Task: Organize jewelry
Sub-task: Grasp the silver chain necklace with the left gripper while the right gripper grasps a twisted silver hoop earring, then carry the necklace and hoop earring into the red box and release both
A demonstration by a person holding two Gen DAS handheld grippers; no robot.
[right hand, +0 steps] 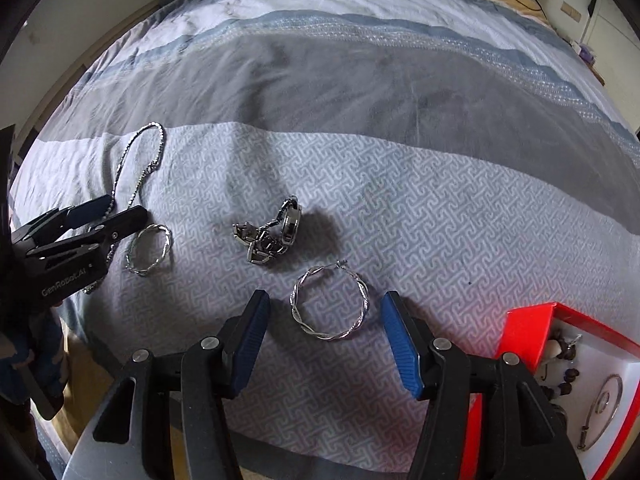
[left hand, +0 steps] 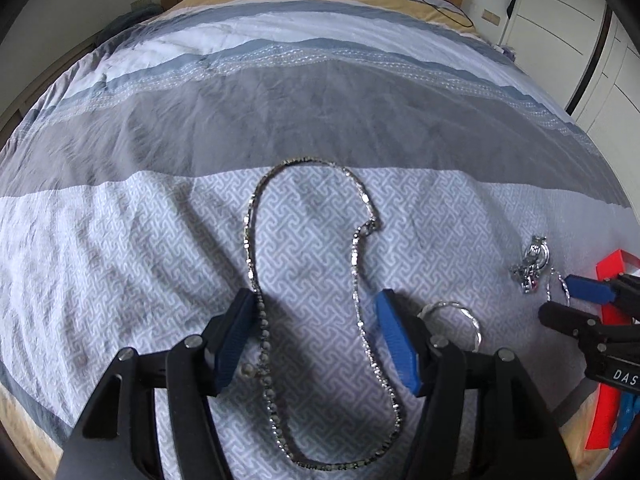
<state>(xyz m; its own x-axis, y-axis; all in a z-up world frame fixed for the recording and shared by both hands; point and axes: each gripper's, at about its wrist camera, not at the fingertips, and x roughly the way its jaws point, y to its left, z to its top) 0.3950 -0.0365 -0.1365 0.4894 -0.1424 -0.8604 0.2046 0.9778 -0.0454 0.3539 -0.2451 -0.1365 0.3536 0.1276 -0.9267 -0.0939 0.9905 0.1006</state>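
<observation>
Jewelry lies scattered on the patterned grey-and-white bedspread (right hand: 400, 216), and the piece that matters to me now is the twisted silver hoop earring (right hand: 329, 303) lying flat straight ahead of my right gripper (right hand: 325, 344). That gripper is spread wide, its blue pads (right hand: 400, 344) standing either side of the hoop with cloth showing between pad and wire on both sides, so nothing is pinched. The hoop sits just beyond the fingertips, centred between them, its small clasp pointing away from me. Being round, it has no long axis to line up with; I judge that a short push forward and down would bring the pads over it.

To my near right stands the red jewelry box with a white lining (right hand: 532, 328), holding dark beads and a wire ring, so the carry from hoop to box looks short and goes right.

Beyond the hoop lies a tangled silver chunky-link bracelet (right hand: 270, 236), possibly with a watch face on it, though the tangle hides too much to be sure. Farther left rests a second twisted silver hoop (right hand: 149, 251), close beside my left gripper (left hand: 316, 332).

That left gripper is spread as well, holding nothing. It straddles the long silver beaded necklace (left hand: 304, 280), whose loop runs away from me along the fingers' line, both strands passing between the pads. So the left is nearer the necklace, the right nearer the hoop.
</observation>
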